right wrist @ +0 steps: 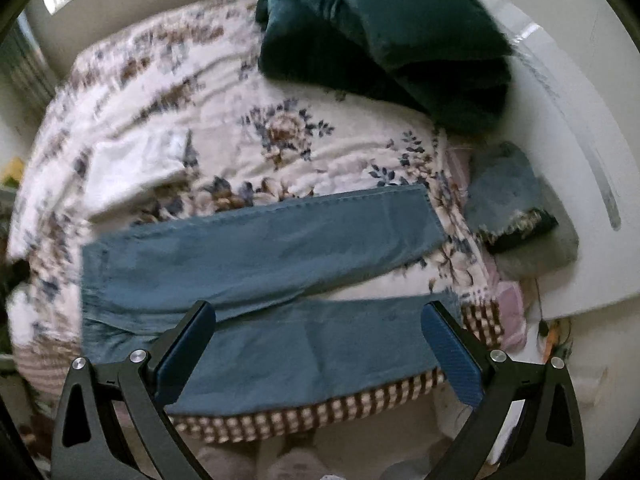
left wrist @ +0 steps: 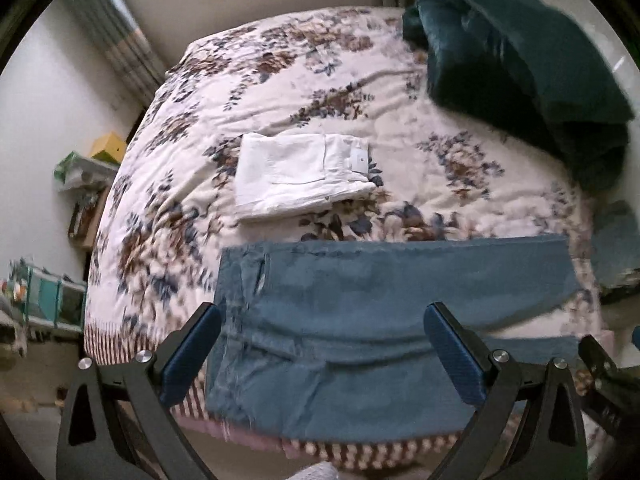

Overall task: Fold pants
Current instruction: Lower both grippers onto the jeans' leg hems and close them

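Right wrist view: blue jeans (right wrist: 256,256) lie unfolded, legs apart; white pants (left wrist: 300,174) beyond them look folded. I hover my left gripper (left wrist: 320,354) and right gripper (right wrist: 318,350), both spread wide, holding nothing.

Count of things on the bed

Two pairs of pants: one blue pair (left wrist: 360,304) laid out flat at lower centre, one white pair (left wrist: 296,176) folded at centre left. One dark green blanket (left wrist: 520,72) at upper right, one floral bedspread (left wrist: 280,80), two tools: left (left wrist: 320,344), right (right wrist: 320,340).
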Demonstrator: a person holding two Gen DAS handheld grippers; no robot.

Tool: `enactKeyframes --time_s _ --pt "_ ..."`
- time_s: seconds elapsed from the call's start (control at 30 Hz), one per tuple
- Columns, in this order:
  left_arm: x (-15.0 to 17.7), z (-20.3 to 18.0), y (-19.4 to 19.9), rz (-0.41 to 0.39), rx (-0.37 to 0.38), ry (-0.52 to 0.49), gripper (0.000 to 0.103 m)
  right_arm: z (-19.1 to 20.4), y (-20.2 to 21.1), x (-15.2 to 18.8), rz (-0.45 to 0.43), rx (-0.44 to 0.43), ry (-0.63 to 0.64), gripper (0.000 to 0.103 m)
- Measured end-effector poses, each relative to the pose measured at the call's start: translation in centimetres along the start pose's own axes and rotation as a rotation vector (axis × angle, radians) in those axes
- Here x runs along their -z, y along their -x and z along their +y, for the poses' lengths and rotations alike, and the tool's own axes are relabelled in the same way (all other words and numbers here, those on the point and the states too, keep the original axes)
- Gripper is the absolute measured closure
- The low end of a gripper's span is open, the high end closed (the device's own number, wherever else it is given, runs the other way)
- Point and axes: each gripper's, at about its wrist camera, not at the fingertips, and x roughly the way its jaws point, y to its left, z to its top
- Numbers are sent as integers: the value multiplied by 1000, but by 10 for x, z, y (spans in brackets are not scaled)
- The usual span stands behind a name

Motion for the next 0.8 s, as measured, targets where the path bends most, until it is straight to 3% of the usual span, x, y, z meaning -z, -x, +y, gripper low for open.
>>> enactKeyframes --time_s 0.2,0.4,0.57,0.7,0.73,0.8 --pt "-22 -46 -137 65 -99 -189 0 21 -155 -39 108 90 136 0" --pt "-17 -92 -262 199 -106 -400 0 1 -312 -67 266 184 297 0" --pt "-15 -113 -324 295 -102 -499 0 0 -403 -89 295 243 496 4" --pt "-17 -113 -343 330 -61 -536 0 14 -442 -107 303 179 700 5" --pt "-21 -111 -344 329 -41 -535 0 18 -444 -109 301 168 741 8" --pt "-29 -107 -345 325 3 -528 6 27 -447 -115 307 119 811 26"
